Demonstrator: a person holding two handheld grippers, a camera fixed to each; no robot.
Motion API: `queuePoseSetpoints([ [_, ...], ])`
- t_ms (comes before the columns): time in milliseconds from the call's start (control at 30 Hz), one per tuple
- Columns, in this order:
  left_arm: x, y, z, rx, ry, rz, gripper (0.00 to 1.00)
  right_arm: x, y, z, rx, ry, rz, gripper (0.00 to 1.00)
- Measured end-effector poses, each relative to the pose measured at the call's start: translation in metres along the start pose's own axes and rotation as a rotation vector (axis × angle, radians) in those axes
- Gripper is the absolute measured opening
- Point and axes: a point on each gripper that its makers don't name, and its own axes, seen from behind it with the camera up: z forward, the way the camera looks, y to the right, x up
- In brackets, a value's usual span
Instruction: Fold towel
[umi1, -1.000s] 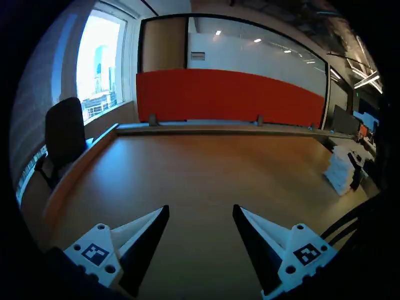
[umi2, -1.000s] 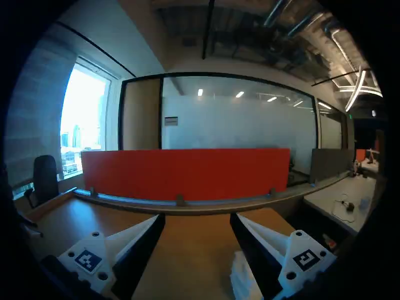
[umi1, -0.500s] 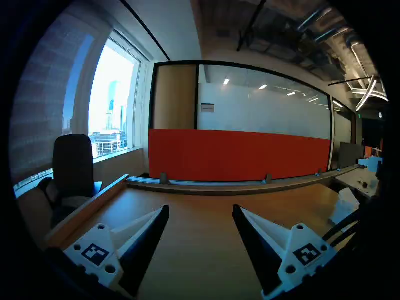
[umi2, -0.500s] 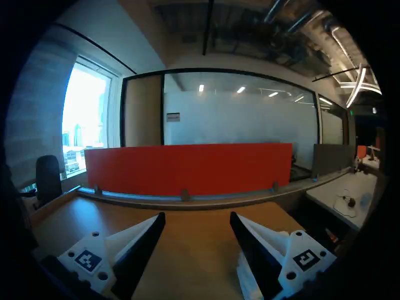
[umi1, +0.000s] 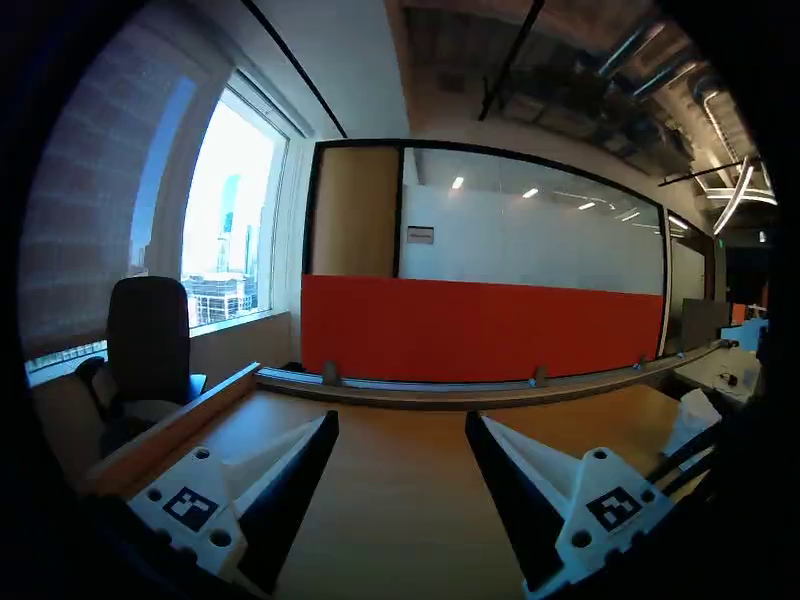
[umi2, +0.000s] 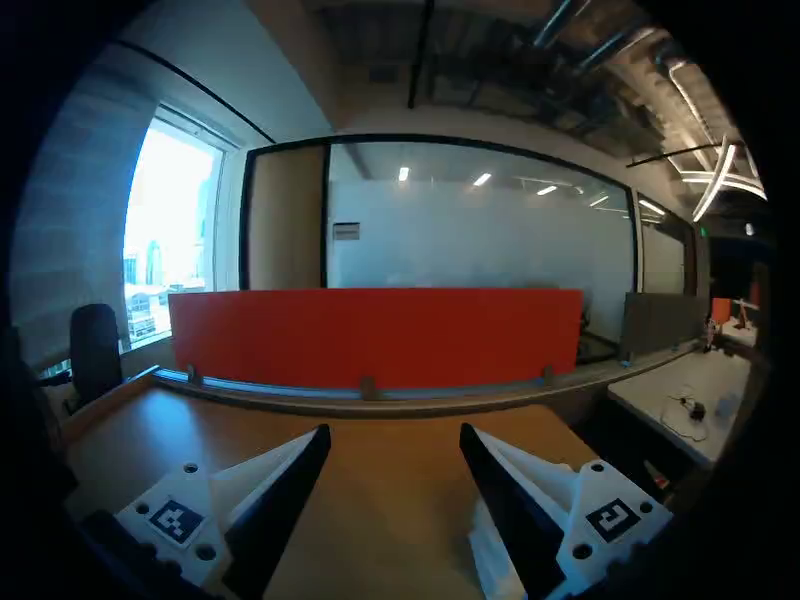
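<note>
Office by daylight, two hand-held claws over long wooden worktop. Left claw released, fingers spread wide with nothing between them, raised above bare wood and aimed level toward red divider along far edge. Right claw released too, grasping nothing, pointed at same divider. Black-and-white square marker on base of each finger.

Towel white, lying on worktop at near right of right gripper view, just beside that claw's right finger and partly hidden behind it; touching or not, cannot tell; folded or not, cannot tell. In left gripper view, towel showing as pale heap at right end of worktop, well apart from left claw.

Black chair at far left, beside bright window with towers outside. Low rail with small posts at foot of divider. Behind divider, frosted glass wall in dark frame, wooden panel at its left. Farther right in right gripper view, second desk, white, with small cabled item on it. Overhead, exposed pipes and angled strip lights.
</note>
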Motion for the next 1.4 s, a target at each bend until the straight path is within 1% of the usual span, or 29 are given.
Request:
queuePoseSetpoints([
  [167,0.004,-0.003,0.001,0.006,0.027,-0.019,0.94,0.003,-0.002,-0.003,-0.003,-0.006,-0.001,1.00],
  [300,0.001,-0.005,0.002,-0.001,0.037,-0.017,0.94,0.007,-0.002,-0.006,-0.009,-0.006,-0.002,1.00],
  [500,-0.018,-0.014,0.001,0.005,0.039,0.009,0.94,0.006,0.000,-0.007,-0.020,-0.004,-0.007,1.00],
  [700,-0.039,-0.018,0.001,0.005,0.048,0.004,0.94,0.000,-0.004,-0.006,-0.028,-0.006,-0.007,1.00],
  [900,-0.063,-0.022,0.004,0.011,0.052,0.023,0.94,-0.008,-0.009,-0.004,-0.027,0.001,-0.008,1.00],
  [1100,-0.089,-0.018,0.007,0.006,0.052,0.026,0.94,-0.018,-0.014,0.001,-0.023,0.007,-0.010,1.00],
  [1300,-0.114,-0.011,0.008,-0.001,0.048,0.046,0.94,-0.029,-0.018,0.005,-0.010,0.013,-0.013,1.00],
  [1400,-0.123,-0.007,0.008,0.000,0.049,0.040,0.94,-0.033,-0.018,0.007,-0.007,0.023,-0.015,1.00],
])
